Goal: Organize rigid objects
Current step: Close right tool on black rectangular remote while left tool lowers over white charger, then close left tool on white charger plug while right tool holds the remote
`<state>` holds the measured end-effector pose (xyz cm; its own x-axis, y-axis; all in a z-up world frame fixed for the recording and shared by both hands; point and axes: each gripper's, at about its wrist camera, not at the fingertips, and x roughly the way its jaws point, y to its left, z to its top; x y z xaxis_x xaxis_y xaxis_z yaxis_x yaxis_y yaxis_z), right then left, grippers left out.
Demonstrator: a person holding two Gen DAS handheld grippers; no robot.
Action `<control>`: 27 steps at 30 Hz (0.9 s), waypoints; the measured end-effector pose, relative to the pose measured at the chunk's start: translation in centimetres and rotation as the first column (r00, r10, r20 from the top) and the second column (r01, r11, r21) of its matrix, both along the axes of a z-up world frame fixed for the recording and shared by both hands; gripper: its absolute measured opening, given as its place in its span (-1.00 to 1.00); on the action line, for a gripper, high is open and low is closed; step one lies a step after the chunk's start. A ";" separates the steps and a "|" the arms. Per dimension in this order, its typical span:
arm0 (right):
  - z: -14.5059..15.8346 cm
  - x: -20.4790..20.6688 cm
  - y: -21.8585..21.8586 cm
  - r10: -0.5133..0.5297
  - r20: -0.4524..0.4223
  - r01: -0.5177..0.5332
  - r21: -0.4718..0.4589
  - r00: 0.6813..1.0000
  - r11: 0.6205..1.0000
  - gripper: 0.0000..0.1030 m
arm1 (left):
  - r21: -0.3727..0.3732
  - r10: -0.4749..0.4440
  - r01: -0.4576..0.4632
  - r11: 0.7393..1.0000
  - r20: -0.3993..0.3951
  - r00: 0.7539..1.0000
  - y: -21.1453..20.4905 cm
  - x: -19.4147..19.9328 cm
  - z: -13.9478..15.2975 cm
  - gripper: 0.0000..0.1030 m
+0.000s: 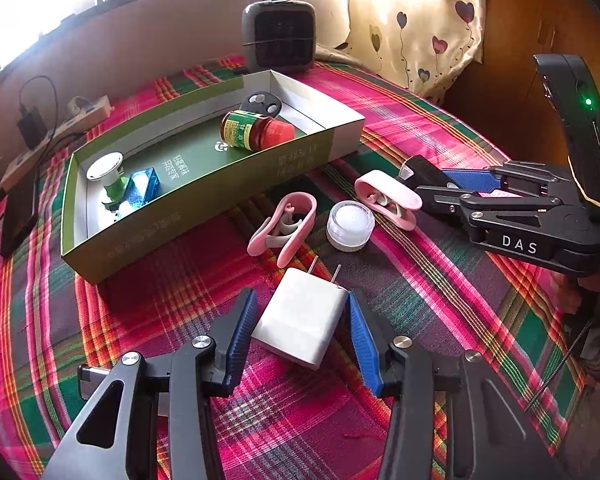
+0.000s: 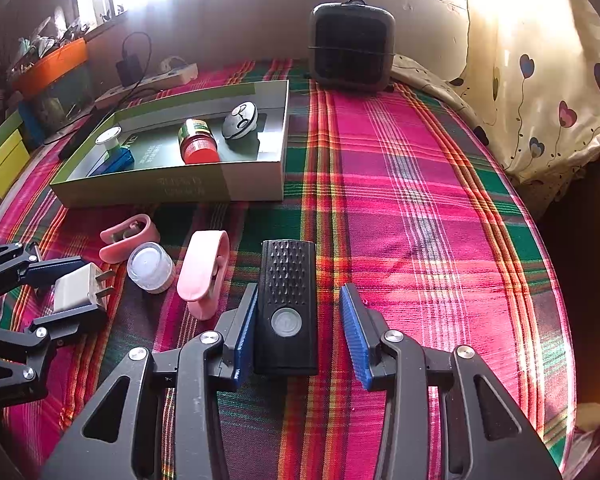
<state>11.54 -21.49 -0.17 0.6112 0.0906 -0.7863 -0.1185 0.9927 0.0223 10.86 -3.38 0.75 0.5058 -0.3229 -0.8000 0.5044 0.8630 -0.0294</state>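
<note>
While each claw straddles its pick, the left claw [image 1: 300, 320] brackets the white charger [image 1: 302, 320] and the right claw [image 2: 298, 320] the black flashlight [image 2: 287, 308], neither pinching yet, ready for the green box [image 1: 204, 196] ahead.

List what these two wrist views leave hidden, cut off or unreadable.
- Printing on the green box: too small and blurred in both views.
- Label of the red-capped bottle: too small to read.
- Blue item in the box: partly hidden by the box wall in the right wrist view.
- Left tongs around the white charger: pad contact unclear.
- Window: washed out by glare.
</note>
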 end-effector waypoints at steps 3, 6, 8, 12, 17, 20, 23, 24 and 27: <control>0.0 0.0 0.1 0.002 0.002 -0.002 0.001 1.000 1.000 -0.34 | -0.002 0.002 -0.002 1.000 0.003 1.000 0.0 0.0 0.0 -0.13; 0.0 0.0 0.1 0.004 0.004 -0.004 0.003 1.000 1.000 -0.40 | -0.003 0.003 -0.003 1.000 0.003 1.000 0.0 0.0 0.0 -0.13; 0.0 -0.1 0.2 0.004 0.005 -0.004 0.004 1.000 1.000 -0.46 | 0.000 0.003 -0.003 1.000 0.006 1.000 0.0 0.0 0.0 -0.13; 0.0 -0.1 0.1 0.005 0.007 -0.005 0.017 1.000 1.000 -0.46 | 0.000 0.005 -0.005 1.000 0.007 1.000 0.0 0.1 0.0 -0.13; 0.1 -0.2 0.1 0.013 0.005 -0.013 0.035 1.000 0.999 -0.46 | 0.002 0.009 -0.009 1.000 0.007 1.000 -0.1 0.1 0.1 -0.13; 0.1 -0.2 0.2 0.022 0.005 -0.023 0.045 1.000 0.999 -0.46 | -0.003 0.015 -0.015 1.000 0.009 1.000 0.0 0.1 0.1 -0.13; 0.2 -0.4 0.3 0.025 0.009 -0.025 0.047 1.000 0.999 -0.46 | -0.009 0.018 -0.018 1.000 0.005 1.000 0.0 0.1 0.1 -0.13; 0.3 -0.4 0.3 0.025 0.010 -0.025 0.048 1.000 0.999 -0.46 | -0.010 0.019 -0.019 1.000 0.004 1.000 0.0 0.1 0.1 -0.13; 0.5 -0.6 0.3 0.029 0.016 -0.030 0.051 0.999 0.998 -0.46 | -0.023 0.026 -0.026 0.999 -0.005 1.000 0.2 0.2 0.2 -0.14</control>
<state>10.96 -21.20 0.34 0.6199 0.1485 -0.7705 -0.1483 0.9864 0.0707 11.04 -3.17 0.98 0.5108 -0.3283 -0.7946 0.4814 0.8749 -0.0520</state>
